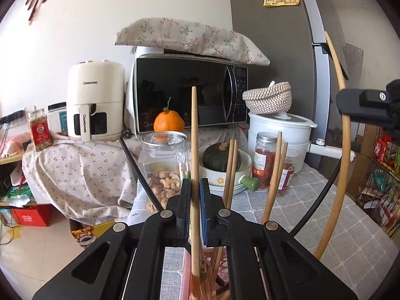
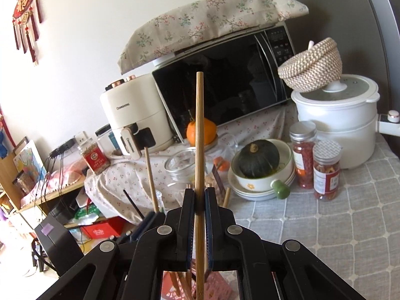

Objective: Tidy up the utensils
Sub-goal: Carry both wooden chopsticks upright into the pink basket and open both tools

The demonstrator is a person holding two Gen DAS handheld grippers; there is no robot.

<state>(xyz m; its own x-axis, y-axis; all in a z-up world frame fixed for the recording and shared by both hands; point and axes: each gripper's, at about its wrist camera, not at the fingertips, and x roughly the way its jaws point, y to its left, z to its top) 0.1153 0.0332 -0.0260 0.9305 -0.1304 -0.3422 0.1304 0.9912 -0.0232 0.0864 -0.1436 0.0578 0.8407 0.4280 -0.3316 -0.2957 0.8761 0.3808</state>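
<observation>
Tongs on both sides pinch one upright wooden chopstick each, left tongs (image 1: 194, 195) and right tongs (image 2: 199, 200), above the pink slotted holder (image 2: 220, 288); each tip should enter vertically, clear of neighbouring sticks.

The bench (image 2: 350, 225) is covered with a grey quilted cloth stitched in a pale diamond grid. On it, at the back right, stands a white lidded electric pot (image 2: 337, 130). In front of that pot stand two clear glass jars with silver screw lids, one (image 2: 303, 155) filled with red dried bits, the other (image 2: 326, 172) labelled. To their left a stack of white plates (image 2: 250, 190) rests on the cloth. Left again stands a clear glass jar of cashew nuts (image 1: 163, 172). At the near edge a pink perforated plastic basket (image 2: 217, 290) sits on the cloth. A small-flowered white cloth (image 1: 80, 175) drapes the raised back part, where a black microwave oven (image 1: 190, 92) and a cream air fryer (image 1: 96, 100) stand.
</observation>
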